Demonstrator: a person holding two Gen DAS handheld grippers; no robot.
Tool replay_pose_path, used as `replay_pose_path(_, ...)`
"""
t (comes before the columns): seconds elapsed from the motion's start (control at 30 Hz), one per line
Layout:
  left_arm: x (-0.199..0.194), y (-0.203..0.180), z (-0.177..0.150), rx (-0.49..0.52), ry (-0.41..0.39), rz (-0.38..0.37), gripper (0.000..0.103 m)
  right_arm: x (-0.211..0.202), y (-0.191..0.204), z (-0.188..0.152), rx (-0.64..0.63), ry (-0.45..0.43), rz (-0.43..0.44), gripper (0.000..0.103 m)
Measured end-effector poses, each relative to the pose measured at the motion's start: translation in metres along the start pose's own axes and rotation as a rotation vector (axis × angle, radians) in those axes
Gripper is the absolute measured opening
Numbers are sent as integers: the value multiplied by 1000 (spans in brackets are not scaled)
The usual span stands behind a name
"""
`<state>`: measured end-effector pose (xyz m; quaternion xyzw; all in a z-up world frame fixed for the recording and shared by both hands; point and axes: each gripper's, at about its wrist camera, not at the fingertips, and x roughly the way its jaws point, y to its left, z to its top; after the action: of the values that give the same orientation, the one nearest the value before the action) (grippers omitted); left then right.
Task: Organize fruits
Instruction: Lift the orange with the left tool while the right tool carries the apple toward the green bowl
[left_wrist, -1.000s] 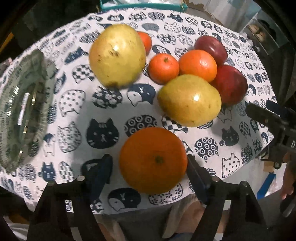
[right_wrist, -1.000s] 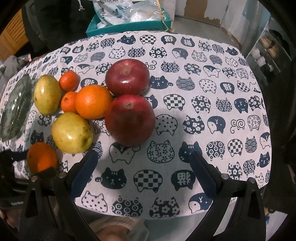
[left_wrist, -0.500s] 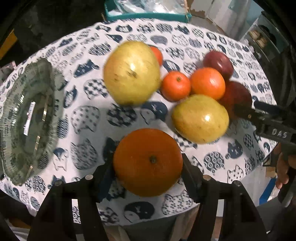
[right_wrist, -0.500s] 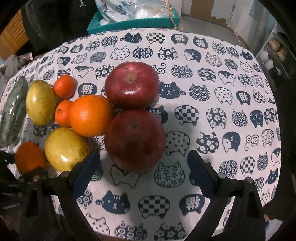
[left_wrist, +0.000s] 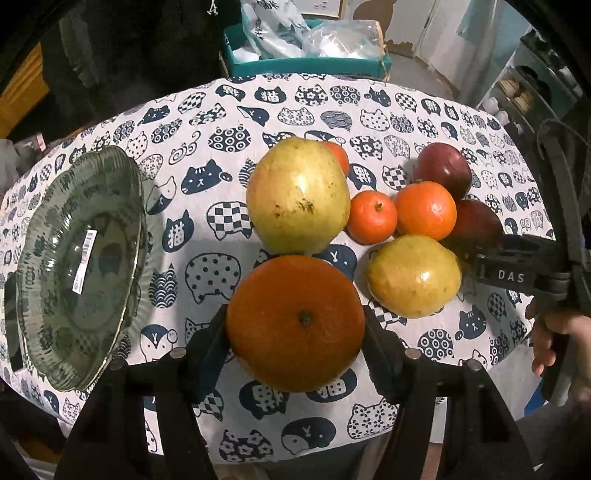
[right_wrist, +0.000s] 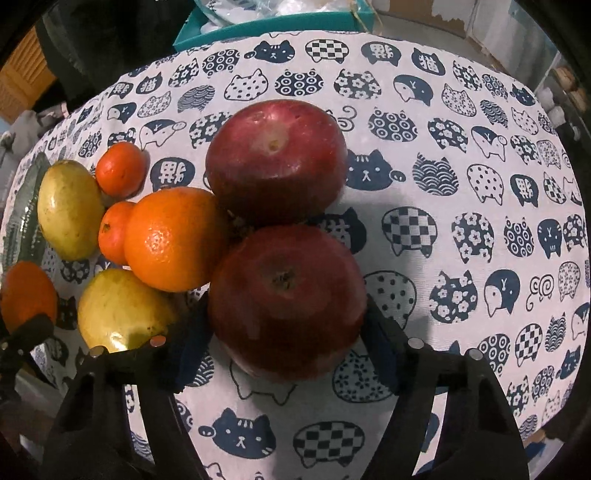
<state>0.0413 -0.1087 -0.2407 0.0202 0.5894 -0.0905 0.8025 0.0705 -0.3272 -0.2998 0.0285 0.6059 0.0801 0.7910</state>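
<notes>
Fruit sorting barely begun: left tool (left_wrist: 295, 328) grips an orange (left_wrist: 295, 321); right tool (right_wrist: 286, 325) closing around an apple (right_wrist: 286, 302); glass dish (left_wrist: 48, 332) empty.

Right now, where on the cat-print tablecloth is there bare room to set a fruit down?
Two free patches: the cloth between the ribbed glass plate and the large yellow-green fruit, and the wide stretch right of the two dark red apples. It is crowded in between, where apples, oranges, small tangerines and the yellow-green fruits sit packed close together.
</notes>
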Motion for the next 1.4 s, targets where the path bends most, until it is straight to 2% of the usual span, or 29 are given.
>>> replay_pose_path(0.2, -7, 3, 2, 1, -18, 4, 68, -4, 3, -2, -27, -4, -38, 74)
replay_pose_path(0.3, -13, 8, 5, -9, -35, 4, 68, -9, 8, -6, -46, -39, -76, 74)
replay_pose_path(0.63, -46, 21, 14, -29, -122, 22, 68, -62, 19, -12, -61, -182, -92, 74)
replay_pose_path(0.9, -78, 27, 21, -20, -222, 48, 68, -105, 31, -13, -88, -293, -73, 74)
replay_pose_path(1.4, -130, 38, 22, -13, -354, 43, 68, -174, 59, -8, -124, -460, 9, 74)
